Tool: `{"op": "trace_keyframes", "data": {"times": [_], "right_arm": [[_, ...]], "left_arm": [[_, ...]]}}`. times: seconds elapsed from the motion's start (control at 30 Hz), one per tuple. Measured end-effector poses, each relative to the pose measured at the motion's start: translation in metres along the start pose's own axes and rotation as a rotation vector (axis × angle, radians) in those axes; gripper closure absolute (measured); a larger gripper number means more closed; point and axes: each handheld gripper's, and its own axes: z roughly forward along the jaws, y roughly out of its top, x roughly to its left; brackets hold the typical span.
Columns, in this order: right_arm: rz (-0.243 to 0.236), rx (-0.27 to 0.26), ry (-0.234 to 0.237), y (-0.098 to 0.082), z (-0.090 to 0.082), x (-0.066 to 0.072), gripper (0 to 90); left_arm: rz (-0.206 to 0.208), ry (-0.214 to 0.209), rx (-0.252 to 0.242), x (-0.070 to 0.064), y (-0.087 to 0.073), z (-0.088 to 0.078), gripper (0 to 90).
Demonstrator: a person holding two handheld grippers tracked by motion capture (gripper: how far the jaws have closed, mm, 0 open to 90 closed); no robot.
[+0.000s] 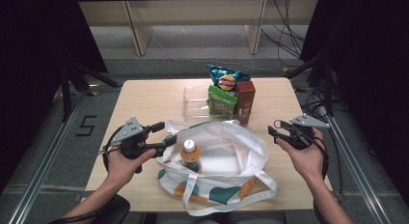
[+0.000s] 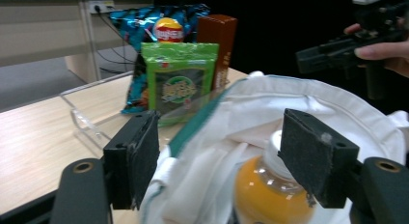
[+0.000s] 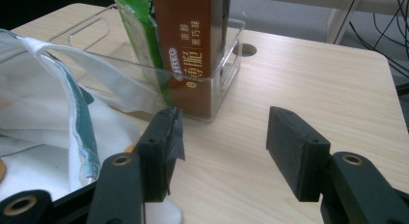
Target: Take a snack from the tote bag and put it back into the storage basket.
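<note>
Packing in progress — orange bottle (image 1: pixel 190 154) stands inside the white tote bag (image 1: pixel 231 156). Left gripper (image 1: pixel 170 140) wide apart at the bag's rim, gripping nothing; right gripper (image 1: pixel 276 131) open, empty. Next, likely — right reaches the brown box (image 3: pixel 190 45) in the clear bin (image 3: pixel 226 69).

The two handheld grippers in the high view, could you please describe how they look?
Both are black pistol-shaped tools. The left gripper and the right gripper each carry a grey three-cornered plate on top and trail a black cable. Their fingers are flat blocks faced with dark foam-like pads. The forearms are bare, without sleeves.
</note>
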Motion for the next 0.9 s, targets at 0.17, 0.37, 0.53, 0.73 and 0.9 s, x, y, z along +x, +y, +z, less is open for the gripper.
{"op": "trace_keyframes", "data": {"times": [0.17, 0.37, 0.53, 0.73, 0.9], "right_arm": [[0.009, 0.01, 0.003, -0.001, 0.0, -0.001, 46.1], [0.014, 0.025, 0.001, -0.003, 0.001, -0.002, 46.1], [0.015, 0.029, 0.001, -0.002, 0.001, -0.002, 46.1], [0.019, 0.028, 0.005, -0.004, 0.003, -0.003, 46.0], [-0.005, 0.025, 0.002, -0.005, 0.004, -0.005, 46.1]], "left_arm": [[0.012, -0.05, 0.022, -0.011, -0.001, 0.005, 33.7], [0.024, -0.107, 0.048, -0.021, -0.006, 0.016, 39.1], [0.032, -0.127, 0.062, -0.022, -0.011, 0.024, 41.4], [0.056, -0.138, 0.087, -0.024, -0.014, 0.031, 42.6], [0.066, -0.155, 0.096, -0.023, -0.019, 0.037, 45.0]]}}
